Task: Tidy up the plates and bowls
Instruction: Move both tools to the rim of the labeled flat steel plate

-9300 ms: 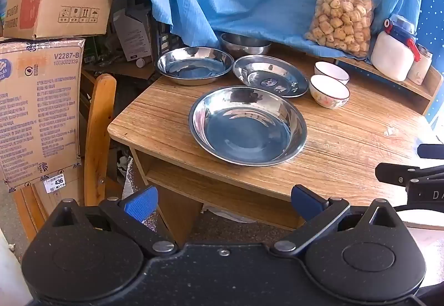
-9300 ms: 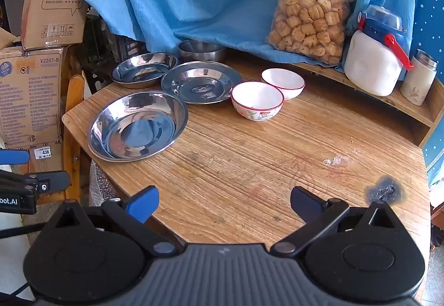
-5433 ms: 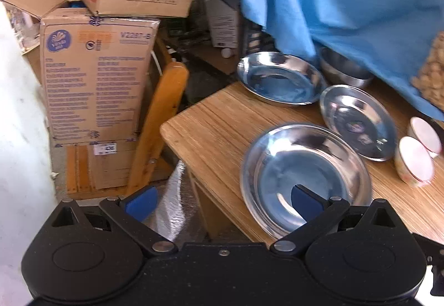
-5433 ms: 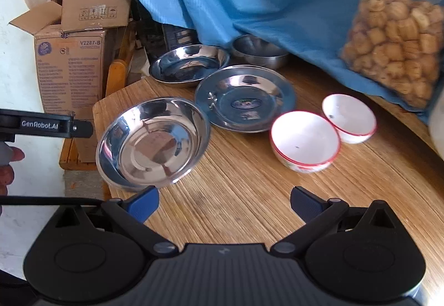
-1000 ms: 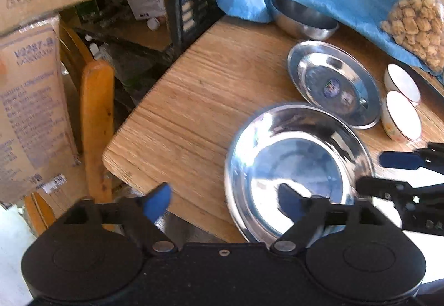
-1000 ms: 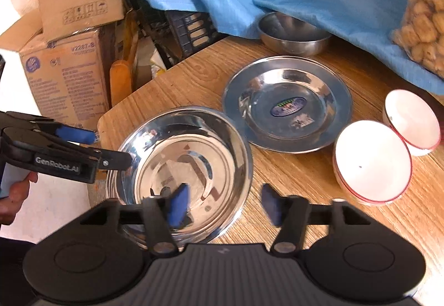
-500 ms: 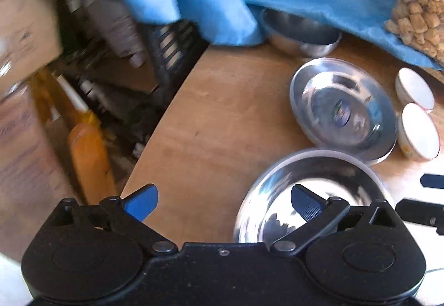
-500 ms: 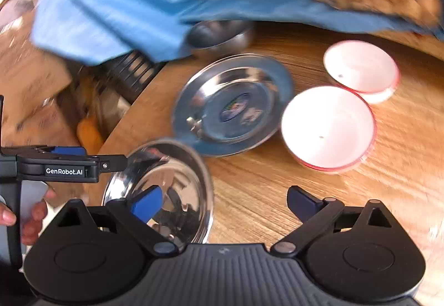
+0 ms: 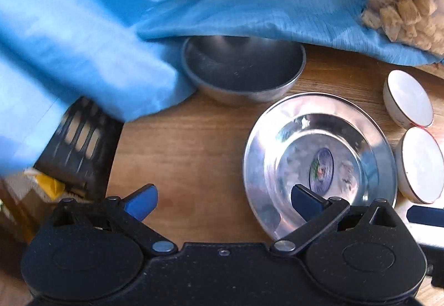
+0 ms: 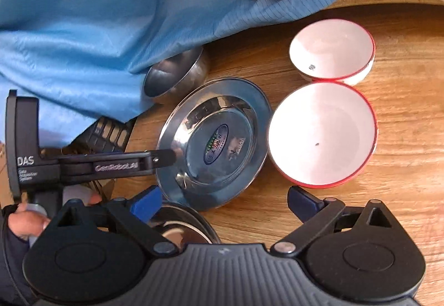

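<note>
The flat steel plate [image 9: 319,164] with the sticker in its well lies on the wooden table [image 9: 194,145], and both tools are closing on it: the left gripper [image 9: 223,199] hangs with its jaws spread wide and holding nothing, its right finger over the plate's near rim and its left finger over bare wood, while the right gripper [image 10: 224,202] is likewise spread and empty, its fingers straddling the plate's near edge. Just behind the plate sits a small steel bowl [image 9: 244,70] half tucked under the blue cloth [image 9: 138,14], and to the plate's right stand two white bowls with red rims [image 10: 323,134], the nearer one almost touching the plate. At the bottom of the right wrist view a shiny curved rim [image 10: 186,225] shows, probably the stacked deep steel dishes, though too little is visible to be sure. The step in hand looks like reaching for the flat plate; the next move calls for one jaw sliding under the thin rim and pinching it, which may slip on polished metal. Compared with a second ago, both grippers have moved forward past the deep dish, and the right jaws, then narrowed, stand wide.
</note>
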`<state>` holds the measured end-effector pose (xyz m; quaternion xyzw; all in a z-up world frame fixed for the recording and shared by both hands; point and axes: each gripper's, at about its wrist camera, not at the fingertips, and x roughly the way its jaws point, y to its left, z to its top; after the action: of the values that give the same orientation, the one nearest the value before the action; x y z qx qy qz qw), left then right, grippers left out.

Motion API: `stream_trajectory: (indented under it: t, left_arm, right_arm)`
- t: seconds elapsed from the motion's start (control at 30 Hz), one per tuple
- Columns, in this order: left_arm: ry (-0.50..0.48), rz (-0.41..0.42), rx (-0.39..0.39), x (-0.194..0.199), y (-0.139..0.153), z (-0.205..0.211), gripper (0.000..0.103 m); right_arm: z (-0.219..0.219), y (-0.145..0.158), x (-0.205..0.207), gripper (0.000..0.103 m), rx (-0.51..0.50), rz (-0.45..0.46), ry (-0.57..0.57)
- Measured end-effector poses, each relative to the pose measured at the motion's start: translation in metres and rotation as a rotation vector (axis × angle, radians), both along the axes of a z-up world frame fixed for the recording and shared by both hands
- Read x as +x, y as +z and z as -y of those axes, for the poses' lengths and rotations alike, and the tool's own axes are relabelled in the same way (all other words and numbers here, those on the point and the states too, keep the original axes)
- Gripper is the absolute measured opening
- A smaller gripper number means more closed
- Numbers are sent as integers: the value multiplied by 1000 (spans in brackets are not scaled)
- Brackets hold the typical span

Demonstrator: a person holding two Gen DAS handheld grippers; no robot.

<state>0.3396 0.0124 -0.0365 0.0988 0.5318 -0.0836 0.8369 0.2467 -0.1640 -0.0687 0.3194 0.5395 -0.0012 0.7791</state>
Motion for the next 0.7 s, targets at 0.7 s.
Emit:
stream_trajectory:
  t: [0.7]
  left_arm:
    - [-107, -19, -41, 24, -11, 19, 84]
  right_arm:
    - [2, -14, 10, 74, 104, -1, -88]
